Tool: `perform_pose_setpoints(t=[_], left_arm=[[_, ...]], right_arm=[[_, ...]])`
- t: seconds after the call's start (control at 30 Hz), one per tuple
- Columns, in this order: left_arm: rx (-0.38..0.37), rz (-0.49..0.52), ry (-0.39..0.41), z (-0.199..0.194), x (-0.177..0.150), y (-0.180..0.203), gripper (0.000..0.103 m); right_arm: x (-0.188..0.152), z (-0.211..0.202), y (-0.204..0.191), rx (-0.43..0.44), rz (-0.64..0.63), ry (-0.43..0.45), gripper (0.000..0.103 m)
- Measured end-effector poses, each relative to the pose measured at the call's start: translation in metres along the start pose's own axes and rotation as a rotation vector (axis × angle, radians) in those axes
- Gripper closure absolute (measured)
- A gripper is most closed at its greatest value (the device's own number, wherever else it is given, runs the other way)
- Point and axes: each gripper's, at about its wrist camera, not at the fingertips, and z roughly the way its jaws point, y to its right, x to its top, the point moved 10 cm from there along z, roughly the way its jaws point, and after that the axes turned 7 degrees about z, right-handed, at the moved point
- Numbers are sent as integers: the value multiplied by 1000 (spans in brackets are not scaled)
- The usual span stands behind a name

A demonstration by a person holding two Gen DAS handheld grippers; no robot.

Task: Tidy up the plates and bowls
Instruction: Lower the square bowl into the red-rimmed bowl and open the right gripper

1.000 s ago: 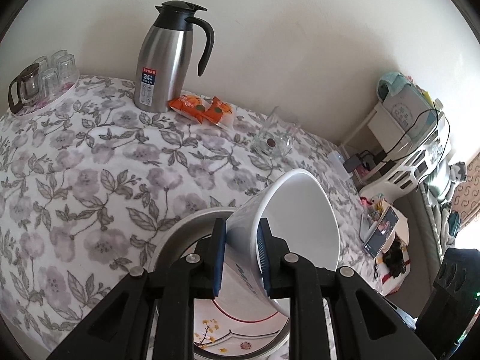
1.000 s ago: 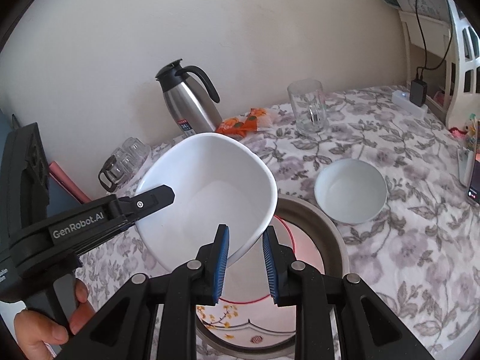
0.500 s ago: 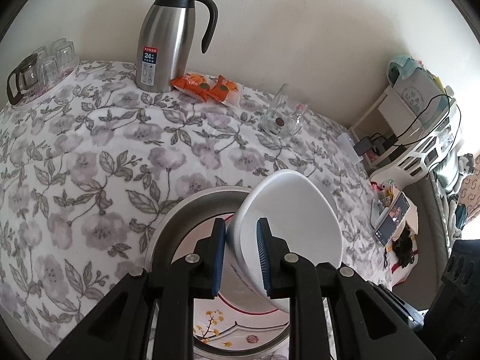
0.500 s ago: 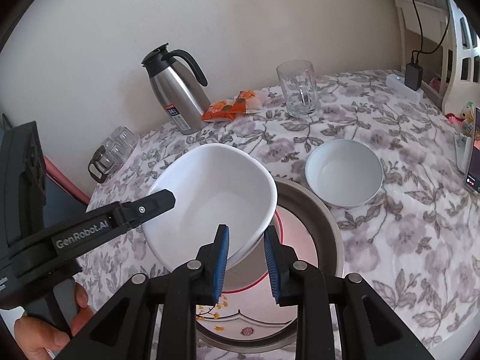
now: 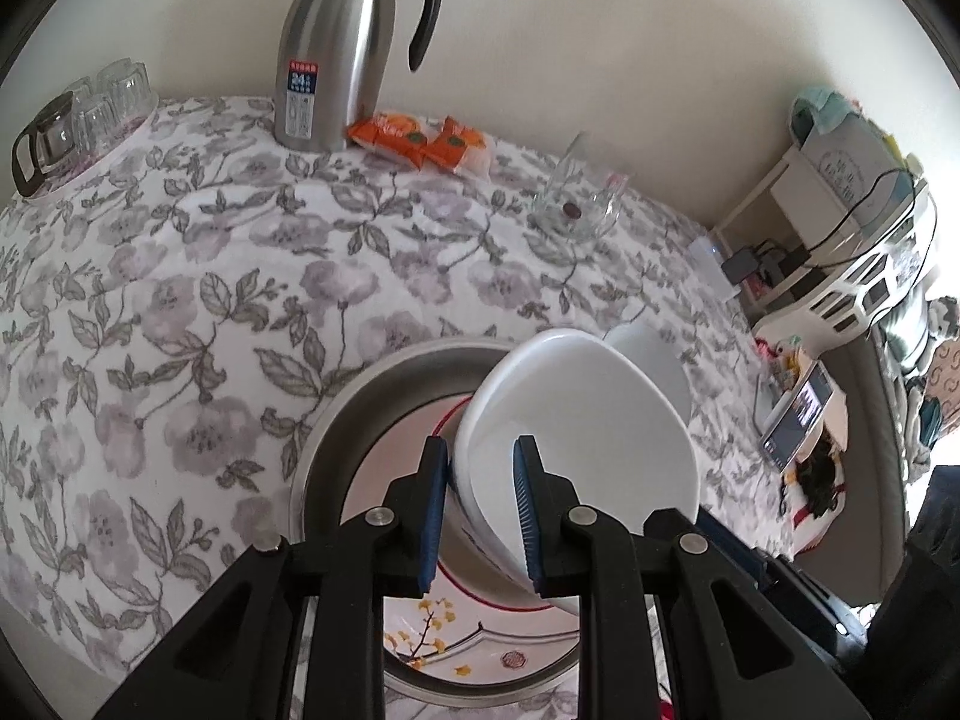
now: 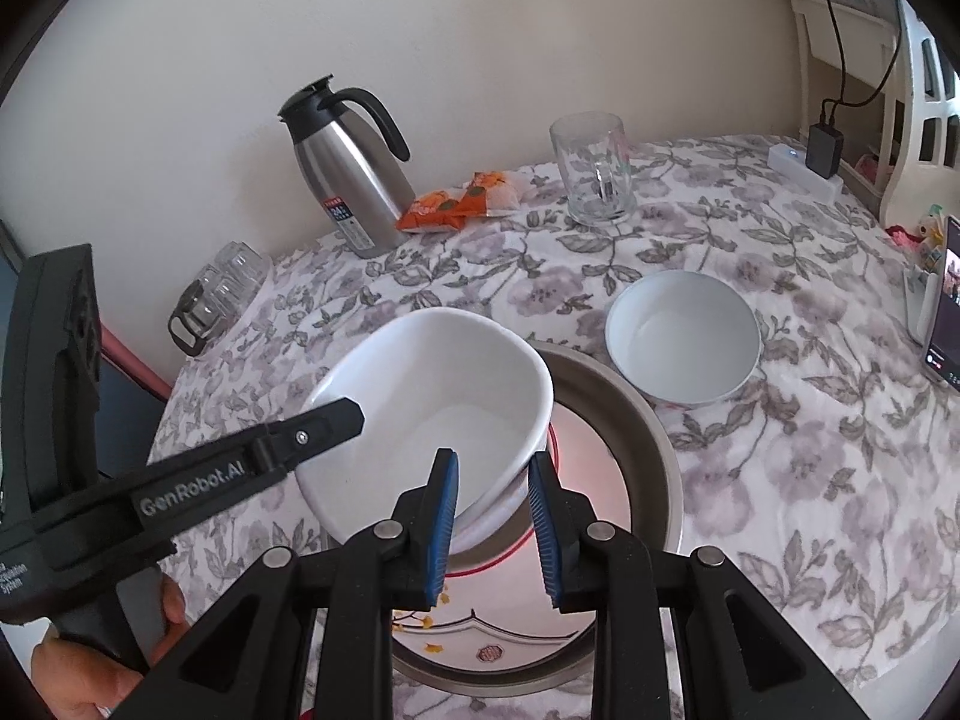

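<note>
A white squarish bowl point(image 5: 588, 432) point(image 6: 444, 396) hangs tilted over a metal-rimmed dish point(image 5: 360, 396) point(image 6: 648, 432). A red-rimmed flowered plate point(image 5: 480, 642) point(image 6: 492, 630) lies in that dish. My left gripper point(image 5: 480, 510) is shut on the bowl's near wall. In the right wrist view its black finger reaches in from the left onto the bowl's rim. My right gripper point(image 6: 495, 522) is shut on the opposite edge of the same bowl. A round white bowl point(image 6: 681, 342) point(image 5: 654, 360) stands on the cloth just right of the dish, partly hidden in the left wrist view.
On the flowered tablecloth stand a steel thermos jug point(image 5: 336, 54), orange snack packets point(image 5: 420, 141), a glass mug point(image 6: 594, 168) and a tray of small glasses point(image 5: 78, 114). A phone point(image 5: 798, 414) and a white shelf point(image 5: 864, 252) lie at the right. A hand point(image 6: 90, 660) holds the left gripper.
The white bowl, held by both grippers, has sunk closer to the plate in the metal dish. Both views now tilt more steeply down at the table.
</note>
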Motion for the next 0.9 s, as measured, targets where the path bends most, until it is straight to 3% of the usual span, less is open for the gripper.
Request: perform_pose_setpoints(t=[0.43, 0.63, 0.9], left_arm=[[27, 2, -34, 9, -5, -5, 80], [-4, -29, 3, -1, 4, -5, 66], [44, -66, 54, -17, 12, -20, 63]], right_arm=[[-11, 18, 6, -12, 15, -70, 75], [-9, 16, 4, 2, 14, -58, 75], [0, 7, 7, -3, 30, -21, 75]])
